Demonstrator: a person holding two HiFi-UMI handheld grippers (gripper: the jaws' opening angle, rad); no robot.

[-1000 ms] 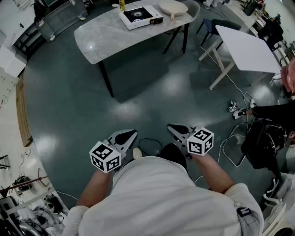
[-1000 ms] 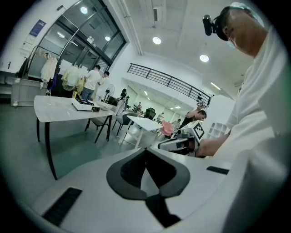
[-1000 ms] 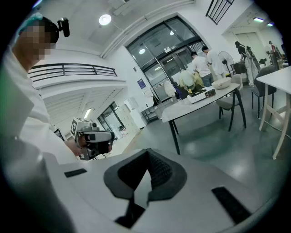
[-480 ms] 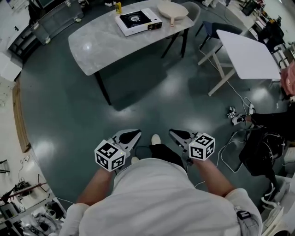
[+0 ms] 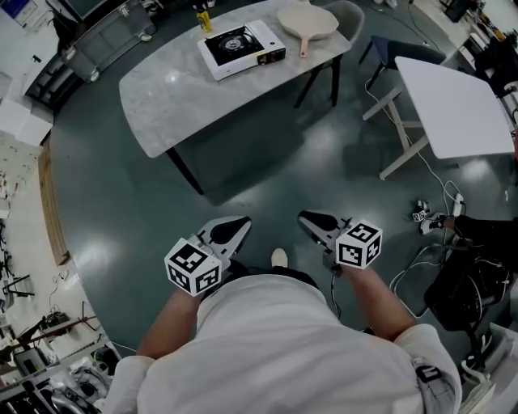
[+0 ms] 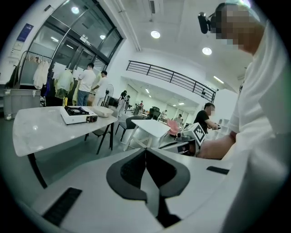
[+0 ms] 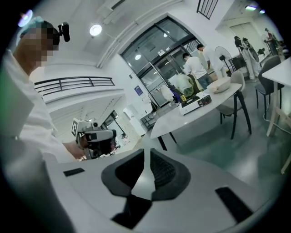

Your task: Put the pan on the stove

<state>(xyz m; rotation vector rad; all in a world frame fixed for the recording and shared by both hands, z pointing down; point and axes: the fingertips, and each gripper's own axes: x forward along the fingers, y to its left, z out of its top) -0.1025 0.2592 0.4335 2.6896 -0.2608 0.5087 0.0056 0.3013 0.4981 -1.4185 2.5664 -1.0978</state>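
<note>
Plainly nothing is in hand yet. The left gripper (image 5: 239, 224) is clenched on nothing, its tips meeting. The right gripper (image 5: 307, 218) has just been easing its jaws apart to a thin slit, also with nothing between them. Both are held close in front of the person's body, just above a shoe (image 5: 279, 258) on the glossy dark floor (image 5: 267, 162).

The pan (image 5: 308, 17) lies well apart from both, across bare floor, on the far right end of the grey marble table (image 5: 174, 93). In the head view it sits almost straight ahead of the right gripper, so that hand looks the better placed. Its wooden handle (image 5: 303, 45) points back toward the person, which I judge the easiest part to take. The portable gas stove (image 5: 240, 47) stands just left of the pan, near it but not touching, its burner bare.

Beyond the table's far edge stand a yellow bottle (image 5: 202, 18) and a grey chair (image 5: 350, 14). A white table (image 5: 457, 101) sits to the right, with cables (image 5: 429, 217) on the floor below it.
</note>
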